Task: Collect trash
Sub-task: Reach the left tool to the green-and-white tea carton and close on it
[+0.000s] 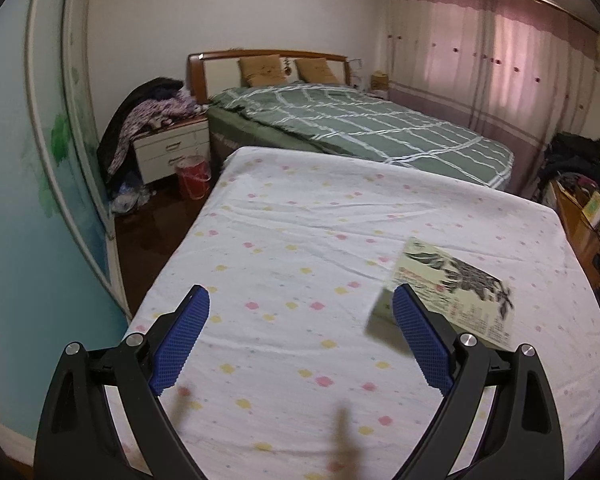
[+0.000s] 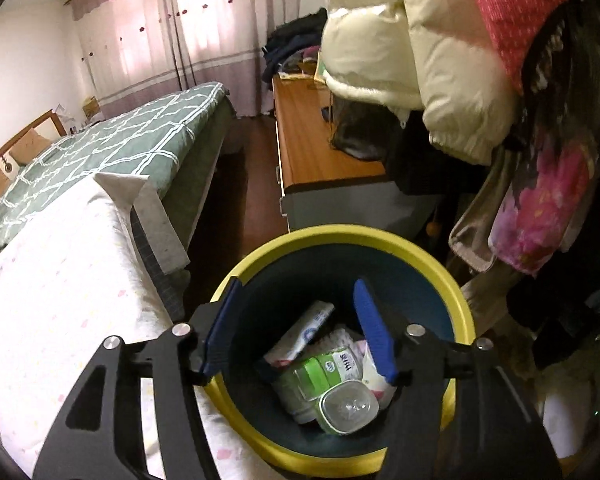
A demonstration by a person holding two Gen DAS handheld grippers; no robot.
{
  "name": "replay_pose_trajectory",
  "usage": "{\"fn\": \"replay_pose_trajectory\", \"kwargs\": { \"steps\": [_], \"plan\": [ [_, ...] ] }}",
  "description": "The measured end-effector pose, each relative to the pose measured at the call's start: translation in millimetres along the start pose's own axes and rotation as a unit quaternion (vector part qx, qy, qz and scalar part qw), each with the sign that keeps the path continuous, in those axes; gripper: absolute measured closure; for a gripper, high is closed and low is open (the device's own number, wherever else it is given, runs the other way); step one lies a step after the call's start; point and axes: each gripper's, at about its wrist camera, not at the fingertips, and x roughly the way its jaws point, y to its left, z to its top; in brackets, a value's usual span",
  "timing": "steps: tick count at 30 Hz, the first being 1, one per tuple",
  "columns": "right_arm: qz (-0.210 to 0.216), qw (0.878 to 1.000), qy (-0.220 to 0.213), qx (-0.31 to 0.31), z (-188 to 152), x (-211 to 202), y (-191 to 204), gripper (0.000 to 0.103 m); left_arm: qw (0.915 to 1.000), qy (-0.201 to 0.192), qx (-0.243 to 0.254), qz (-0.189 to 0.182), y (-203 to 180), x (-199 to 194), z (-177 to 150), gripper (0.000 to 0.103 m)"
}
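Observation:
In the right wrist view a yellow-rimmed bin (image 2: 456, 292) with a dark inside stands beside the white dotted bed. It holds several pieces of trash: a white tissue pack (image 2: 304, 332), a green wet-wipe pack (image 2: 320, 372) and a clear lidded container (image 2: 348, 406). My right gripper (image 2: 296, 292) hangs over the bin mouth, open, with nothing between its blue pads. In the left wrist view my left gripper (image 1: 302, 298) stands open above the white dotted sheet (image 1: 300, 232). A printed booklet (image 1: 452, 292) lies on the sheet just behind the right finger (image 1: 418, 332).
A green checked bed (image 1: 360, 128) lies beyond, with a nightstand (image 1: 172, 152) piled with clothes and a red bucket (image 1: 194, 176) on the floor. A wooden dresser (image 2: 316, 140) and hanging coats (image 2: 420, 48) crowd the bin's right side. Pink curtains (image 1: 500, 64) cover the far wall.

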Motion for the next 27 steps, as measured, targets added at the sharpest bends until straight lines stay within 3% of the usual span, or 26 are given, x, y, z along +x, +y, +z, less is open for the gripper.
{"fn": "replay_pose_trajectory", "kwargs": {
  "steps": [12,18,24,27],
  "plan": [
    [0.01,1.0,-0.01,-0.01,0,-5,4,0.039,0.9927,0.018,0.104,-0.059,-67,-12,-22,0.01],
    [0.024,1.0,-0.011,-0.006,0,-6,3,0.037,0.9838,0.068,0.152,-0.067,-109,-1,-33,0.01],
    [0.037,0.999,-0.007,-0.002,0,-4,3,0.036,0.9854,0.098,0.124,-0.063,-107,20,-27,0.01],
    [0.04,0.999,-0.007,-0.001,1,-5,3,0.036,0.9867,0.116,0.089,-0.07,-88,29,-22,0.011]
  ]
}}
